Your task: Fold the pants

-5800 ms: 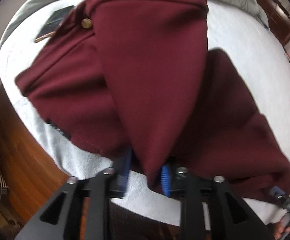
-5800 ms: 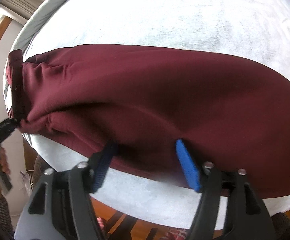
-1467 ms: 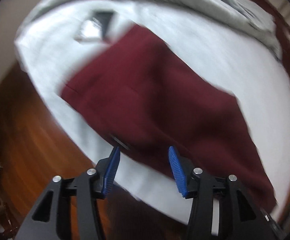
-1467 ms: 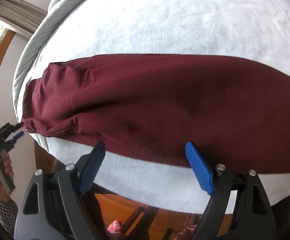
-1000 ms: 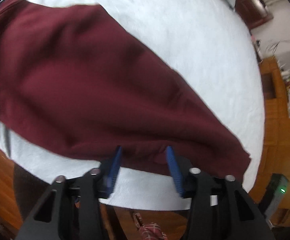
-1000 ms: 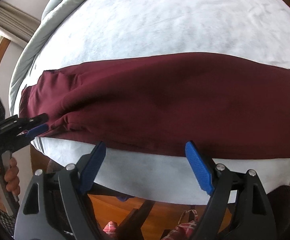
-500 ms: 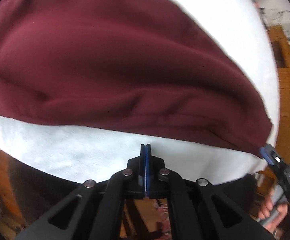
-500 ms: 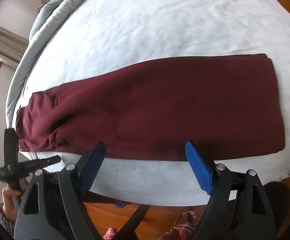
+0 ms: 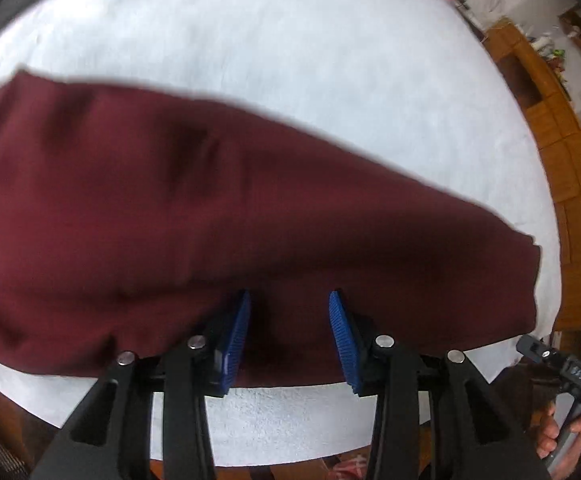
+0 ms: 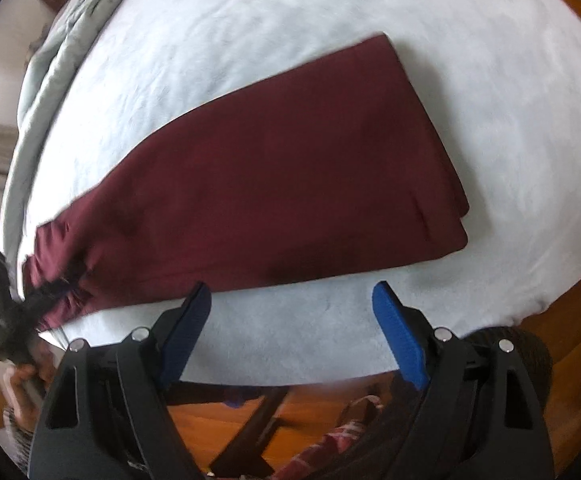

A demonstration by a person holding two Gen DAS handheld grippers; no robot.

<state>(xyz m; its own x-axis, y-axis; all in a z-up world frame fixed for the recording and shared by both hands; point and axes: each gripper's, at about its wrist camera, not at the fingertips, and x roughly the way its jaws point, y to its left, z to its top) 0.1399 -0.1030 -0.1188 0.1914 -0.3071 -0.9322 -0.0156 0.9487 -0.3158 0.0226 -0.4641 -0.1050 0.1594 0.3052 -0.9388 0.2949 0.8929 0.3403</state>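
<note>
Maroon pants (image 9: 218,216) lie lengthwise across the white bed cover (image 9: 290,60), folded leg on leg. In the right wrist view the pants (image 10: 274,184) run from the hem end at the right to the bunched waist at the far left. My left gripper (image 9: 289,295) hovers over their near edge, its jaws opening, with cloth showing under the gap and neither blue pad pressing it. The left gripper (image 10: 14,312) also shows blurred by the waist end. My right gripper (image 10: 292,286) stands open over bare bed cover just short of the pants' near edge. A hand holds the right gripper (image 9: 562,368).
A grey duvet (image 10: 50,40) is heaped along the bed's far left side. The bed's near edge (image 10: 290,376) drops to wooden floor (image 10: 570,320). Wooden furniture (image 9: 530,64) stands beyond the bed. The person's plaid-clad legs (image 10: 342,436) are below the right gripper.
The left gripper, shut on nothing half a second ago, has opened and now sits over the pants' near edge. The right gripper stayed open and slid toward the hem end.
</note>
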